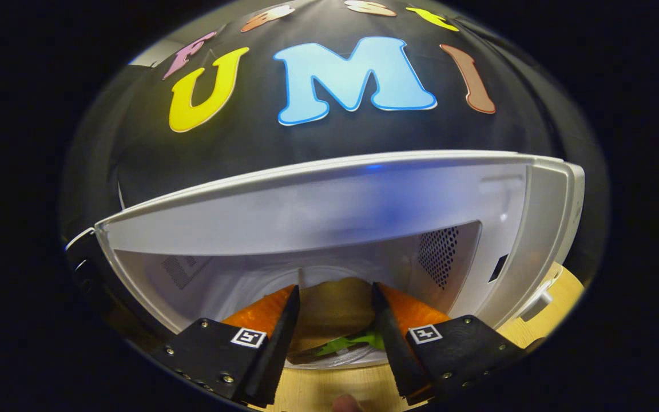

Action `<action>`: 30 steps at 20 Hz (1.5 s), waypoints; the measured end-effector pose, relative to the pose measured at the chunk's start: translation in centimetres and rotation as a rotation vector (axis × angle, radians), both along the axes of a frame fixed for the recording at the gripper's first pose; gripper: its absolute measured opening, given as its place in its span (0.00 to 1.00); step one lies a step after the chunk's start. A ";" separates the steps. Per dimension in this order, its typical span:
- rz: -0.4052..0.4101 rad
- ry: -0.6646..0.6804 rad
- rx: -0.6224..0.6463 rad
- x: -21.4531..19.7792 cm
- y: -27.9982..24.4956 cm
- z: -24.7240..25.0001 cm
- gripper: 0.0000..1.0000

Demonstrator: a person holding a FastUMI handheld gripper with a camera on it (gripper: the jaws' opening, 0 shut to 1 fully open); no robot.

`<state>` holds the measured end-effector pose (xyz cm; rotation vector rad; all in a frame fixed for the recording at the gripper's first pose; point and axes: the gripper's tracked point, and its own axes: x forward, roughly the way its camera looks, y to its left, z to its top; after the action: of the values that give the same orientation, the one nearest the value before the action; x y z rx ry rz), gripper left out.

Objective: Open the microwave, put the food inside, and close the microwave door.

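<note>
The camera rides on the gripper point(335, 297) and looks forward along its two fingers, straight into the open microwave point(329, 217) from close up. It sits low, near the wooden table point(329, 392), tipped slightly upward toward the booth's black cloth wall point(318, 143).

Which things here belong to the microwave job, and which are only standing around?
Belong to the job:
- microwave, door open
- sandwich, held between the fingers at the cavity mouth
- gripper, shut on the sandwich

Only around:
- wooden table
- black cloth wall
</note>
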<state>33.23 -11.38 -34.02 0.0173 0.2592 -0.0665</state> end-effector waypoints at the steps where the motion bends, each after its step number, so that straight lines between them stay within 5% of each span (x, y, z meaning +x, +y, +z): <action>1: 0.032 -0.006 0.010 -0.8 1.1 0.5 0.76; 13: 0.433 -0.158 -0.042 -22.0 13.0 8.3 0.76; 24: 0.862 -0.174 0.005 -39.6 26.6 7.6 0.80; 30: 0.864 -0.193 -0.151 -40.0 34.1 1.7 0.80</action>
<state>-6.78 22.74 -32.34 -0.2375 0.0515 0.7717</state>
